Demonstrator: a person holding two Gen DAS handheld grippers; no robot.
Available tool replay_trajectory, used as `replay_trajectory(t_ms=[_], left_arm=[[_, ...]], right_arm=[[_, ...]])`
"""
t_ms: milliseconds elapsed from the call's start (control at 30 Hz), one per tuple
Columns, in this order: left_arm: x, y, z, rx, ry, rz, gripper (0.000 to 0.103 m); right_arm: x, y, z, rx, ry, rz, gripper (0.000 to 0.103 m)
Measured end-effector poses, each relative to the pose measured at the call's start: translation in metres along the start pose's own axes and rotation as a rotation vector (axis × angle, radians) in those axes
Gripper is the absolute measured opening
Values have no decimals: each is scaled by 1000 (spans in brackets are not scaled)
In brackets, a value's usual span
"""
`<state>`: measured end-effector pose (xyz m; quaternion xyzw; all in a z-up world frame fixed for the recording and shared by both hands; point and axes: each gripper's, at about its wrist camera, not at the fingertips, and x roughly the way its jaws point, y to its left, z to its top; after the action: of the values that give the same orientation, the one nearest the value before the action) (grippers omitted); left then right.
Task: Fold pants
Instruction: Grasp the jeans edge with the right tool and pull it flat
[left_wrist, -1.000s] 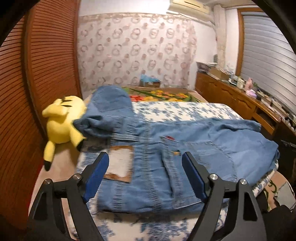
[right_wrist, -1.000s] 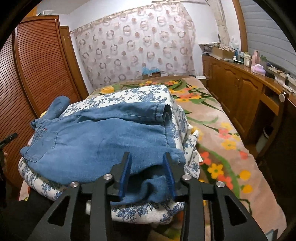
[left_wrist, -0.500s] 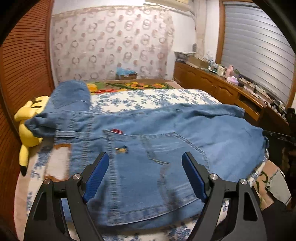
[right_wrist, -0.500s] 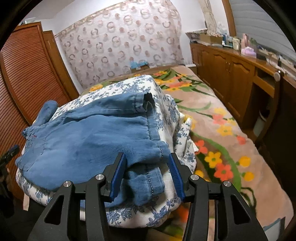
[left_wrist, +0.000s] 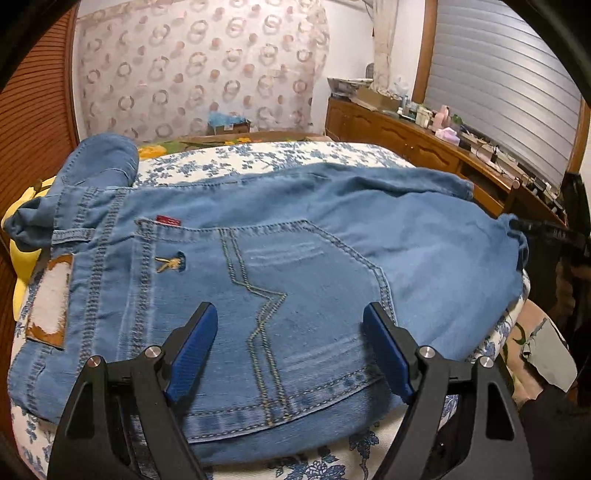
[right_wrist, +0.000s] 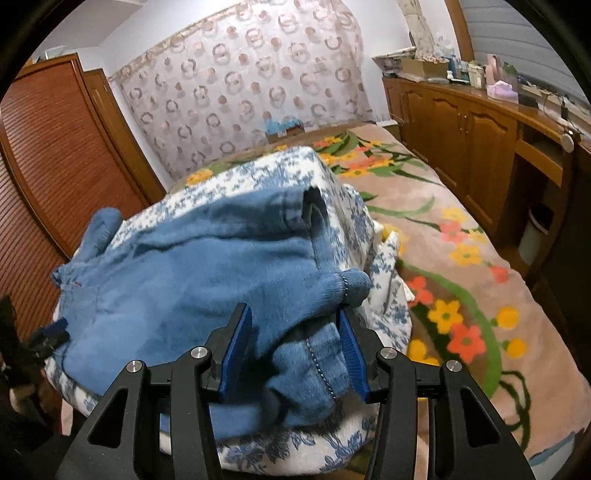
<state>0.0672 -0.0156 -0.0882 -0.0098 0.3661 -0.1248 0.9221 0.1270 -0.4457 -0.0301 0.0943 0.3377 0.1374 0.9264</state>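
Observation:
Blue denim pants (left_wrist: 295, 258) lie spread on a blue-flowered white cushion (left_wrist: 258, 155), back pocket up, waist to the left. My left gripper (left_wrist: 290, 347) is open, hovering just over the seat near the front edge. In the right wrist view the pants (right_wrist: 207, 273) show from the leg end. My right gripper (right_wrist: 295, 350) is open, its blue pads on either side of the bunched leg hem (right_wrist: 310, 354), which hangs over the cushion's edge.
A yellow plush toy (left_wrist: 22, 258) lies against the wooden wardrobe (right_wrist: 55, 147) at the left. A flowered blanket (right_wrist: 461, 277) covers the bed to the right. Wooden cabinets (right_wrist: 480, 122) with clutter line the right wall.
My left gripper has moved in over the seat of the pants. My right gripper's jaws have opened wider around the leg hem, and it has come closer.

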Motion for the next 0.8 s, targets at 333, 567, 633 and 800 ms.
replay_trajectory(t_ms=[333, 567, 633, 800], left_arm=[[8, -1, -4, -2, 11, 1, 82], [2, 1, -1, -17, -1, 1, 82], [-4, 4, 1, -26, -15, -1, 82], [-24, 12, 5, -34, -57, 12, 82]], right_arm=[[8, 12, 6, -74, 7, -27, 6], [-5, 38, 13, -158, -51, 15, 3], [-10, 52, 17, -198, -72, 35, 3], [-16, 97, 30, -312, -120, 119, 3]])
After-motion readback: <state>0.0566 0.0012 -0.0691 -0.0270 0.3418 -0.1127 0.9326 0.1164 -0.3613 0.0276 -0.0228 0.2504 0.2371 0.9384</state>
